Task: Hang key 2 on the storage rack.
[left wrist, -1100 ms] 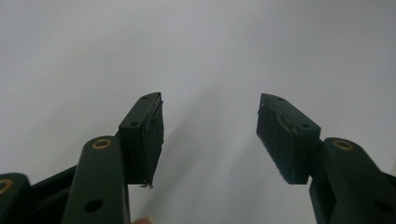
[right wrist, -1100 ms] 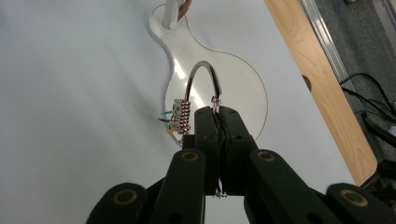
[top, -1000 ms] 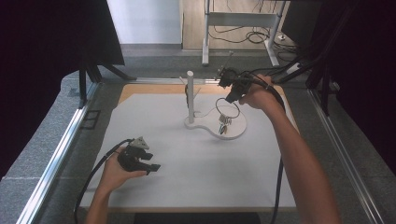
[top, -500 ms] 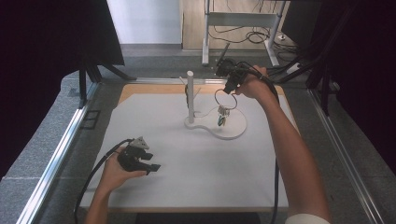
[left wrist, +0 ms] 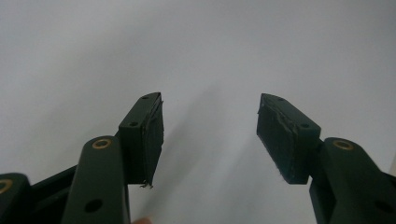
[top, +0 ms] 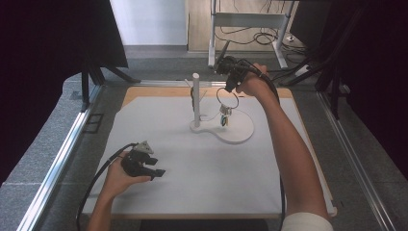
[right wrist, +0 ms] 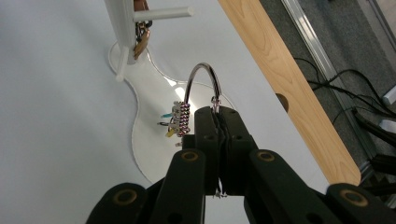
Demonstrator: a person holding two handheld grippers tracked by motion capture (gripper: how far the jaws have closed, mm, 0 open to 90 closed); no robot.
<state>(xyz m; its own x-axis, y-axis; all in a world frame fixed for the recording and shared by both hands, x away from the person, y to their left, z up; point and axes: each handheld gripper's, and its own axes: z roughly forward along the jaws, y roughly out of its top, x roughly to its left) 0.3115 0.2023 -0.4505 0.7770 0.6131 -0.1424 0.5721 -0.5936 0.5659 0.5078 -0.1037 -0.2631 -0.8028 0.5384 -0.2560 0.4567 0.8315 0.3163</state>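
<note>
Right gripper view: right gripper (right wrist: 218, 122) jaws clamped on thin metal key ring (right wrist: 202, 83), beaded charm (right wrist: 180, 119) dangling at ring's 8 o'clock, hanging above white peg stand (top: 196, 103) base. Looks light, stiff, slippery; charm likely swings. Left gripper (left wrist: 209, 122) jaws apart, empty.

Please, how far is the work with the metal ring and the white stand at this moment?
Done: the right gripper is shut on the metal ring and holds it above the white stand's base, charms hanging under it. One item already hangs on a peg of the post. In hand: carrying the ring beside the post. Left, probably: hanging it on a peg. The left gripper rests open on the mat.
</note>
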